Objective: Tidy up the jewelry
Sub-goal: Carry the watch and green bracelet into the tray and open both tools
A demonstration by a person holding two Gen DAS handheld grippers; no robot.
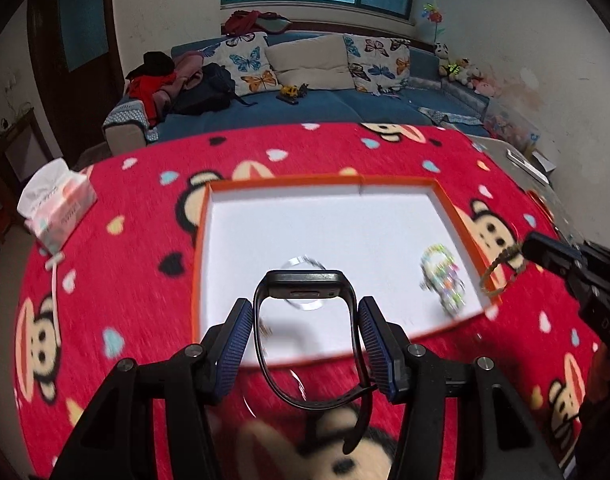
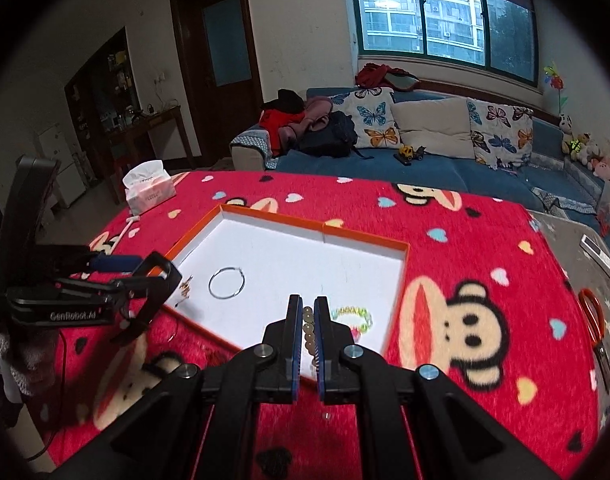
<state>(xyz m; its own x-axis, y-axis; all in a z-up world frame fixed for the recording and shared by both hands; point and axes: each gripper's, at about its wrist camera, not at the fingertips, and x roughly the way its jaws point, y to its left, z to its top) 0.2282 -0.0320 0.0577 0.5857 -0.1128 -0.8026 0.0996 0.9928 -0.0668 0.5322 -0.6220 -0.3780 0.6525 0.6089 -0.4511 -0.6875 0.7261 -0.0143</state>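
My left gripper (image 1: 305, 312) is shut on a black smartwatch (image 1: 301, 280) by its strap and holds it above the near edge of the orange-rimmed white tray (image 1: 321, 180). It also shows in the right wrist view (image 2: 153, 280). My right gripper (image 2: 308, 308) is shut on a brown bead bracelet (image 2: 308, 328), which hangs from it near the tray's right rim in the left wrist view (image 1: 501, 268). In the tray (image 2: 365, 236) lie a silver bangle (image 2: 226, 283), a multicoloured bead bracelet (image 2: 355, 318) and a small brown piece (image 2: 185, 290).
The table wears a red monkey-print cloth (image 2: 465, 280). A tissue pack (image 2: 148, 188) stands at the far left and red-handled scissors (image 2: 593, 316) lie at the right edge. A blue sofa (image 2: 425, 160) stands behind the table.
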